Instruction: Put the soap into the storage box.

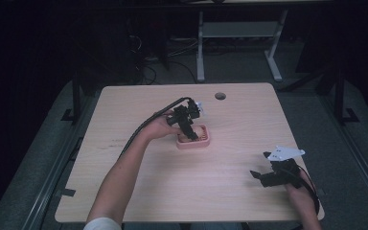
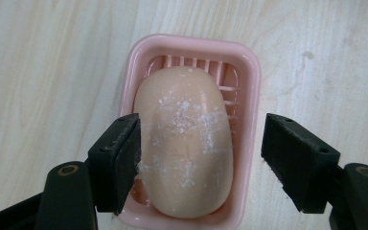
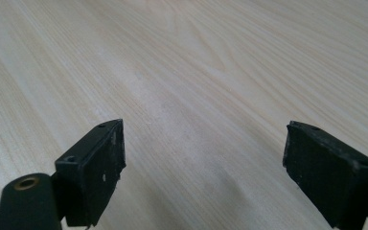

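Soap lies lengthwise in the pink dish, which sits near the middle of the table. We see white specks across the top of the bar, and the slotted floor of the dish shows beyond its far end.

We hold the left gripper directly above the dish, pointing down. Its jaws stand open. In the left gripper view, one jaw sits against the side of the soap, inside the dish rim; the other stands apart from the bar, over the opposite rim. Nothing is clamped. In the high view, the left gripper covers the near-left part of the dish, with its cable trailing back along the forearm.

We hold the right gripper low over the near-right part of the table, well apart from the dish. Its jaws are spread wide with nothing between them; the right gripper view shows bare wood grain past the two pads. The grey plate rides on top of this gripper.

Hole in the tabletop lies near the far edge, beyond the dish.
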Demonstrator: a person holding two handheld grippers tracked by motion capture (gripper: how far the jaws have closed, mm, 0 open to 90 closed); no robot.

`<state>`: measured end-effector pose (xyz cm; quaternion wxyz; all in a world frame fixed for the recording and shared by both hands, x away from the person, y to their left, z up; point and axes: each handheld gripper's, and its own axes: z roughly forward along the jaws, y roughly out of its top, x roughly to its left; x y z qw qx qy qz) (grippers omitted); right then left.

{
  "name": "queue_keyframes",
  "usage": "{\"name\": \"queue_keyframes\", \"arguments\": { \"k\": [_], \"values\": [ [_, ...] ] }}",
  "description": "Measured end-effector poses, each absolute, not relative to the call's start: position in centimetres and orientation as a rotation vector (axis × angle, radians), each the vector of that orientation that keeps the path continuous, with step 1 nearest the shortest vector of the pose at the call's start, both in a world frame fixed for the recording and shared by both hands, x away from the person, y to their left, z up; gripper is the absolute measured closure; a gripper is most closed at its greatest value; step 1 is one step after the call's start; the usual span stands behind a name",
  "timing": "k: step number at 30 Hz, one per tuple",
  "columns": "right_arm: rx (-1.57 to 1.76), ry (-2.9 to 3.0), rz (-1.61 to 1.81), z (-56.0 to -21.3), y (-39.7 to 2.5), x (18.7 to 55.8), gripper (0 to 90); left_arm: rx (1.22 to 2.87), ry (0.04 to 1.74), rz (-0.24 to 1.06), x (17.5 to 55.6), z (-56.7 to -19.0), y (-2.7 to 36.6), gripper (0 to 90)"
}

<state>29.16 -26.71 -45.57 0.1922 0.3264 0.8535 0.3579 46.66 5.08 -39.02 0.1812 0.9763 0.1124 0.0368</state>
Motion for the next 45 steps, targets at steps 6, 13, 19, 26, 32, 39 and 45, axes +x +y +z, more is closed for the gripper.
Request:
{"name": "queue_keyframes", "arguments": {
  "k": [6,13,19,26,32,39,45],
  "values": [
    [0.927,2.392,1.004,-45.6,-26.6,29.1,13.9,2.745,0.326,0.107,46.0,-38.7,5.7,28.6],
    [0.936,2.393,0.999,-45.6,-26.5,29.1,13.9,2.742,0.323,0.105,44.9,-39.1,6.2,28.4],
    [0.930,2.397,0.991,-45.7,-26.4,29.1,14.0,2.725,0.347,0.110,44.1,-39.2,7.2,27.2],
    [0.943,2.402,0.988,-45.7,-26.0,29.1,14.0,2.702,0.348,0.144,43.0,-38.4,8.7,26.5],
    [0.948,2.398,0.981,-45.8,-25.9,29.1,13.9,2.691,0.368,0.156,42.5,-38.3,10.0,26.3],
    [0.949,2.400,0.982,-45.8,-25.7,29.1,13.9,2.696,0.366,0.149,41.7,-38.5,10.8,25.2],
    [0.954,2.400,0.976,-45.9,-25.8,29.1,13.9,2.690,0.367,0.153,41.2,-38.5,11.4,25.2]
  ]
}}
